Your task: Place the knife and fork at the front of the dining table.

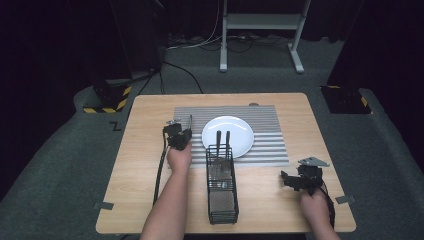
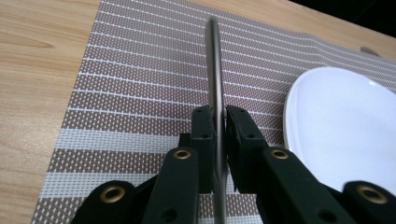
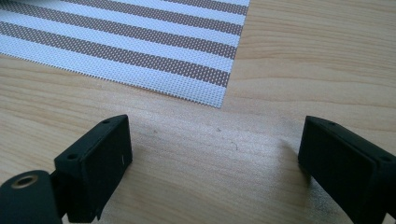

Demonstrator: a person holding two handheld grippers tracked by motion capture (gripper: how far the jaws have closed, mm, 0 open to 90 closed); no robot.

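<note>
While left gripper [image 2: 219, 128] clamps utensil [image 2: 214, 70] beside plate [image 2: 345, 126], right gripper [image 3: 215, 154] gapes wide, empty.

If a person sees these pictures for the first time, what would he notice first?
Probably the left hand-held gripper, shut on a thin metal utensil held edge-up over the striped placemat, just left of the white plate. Next, the black wire basket at the table's near middle, with two dark handles sticking up. The right hand-held gripper stands open over bare wood.
</note>
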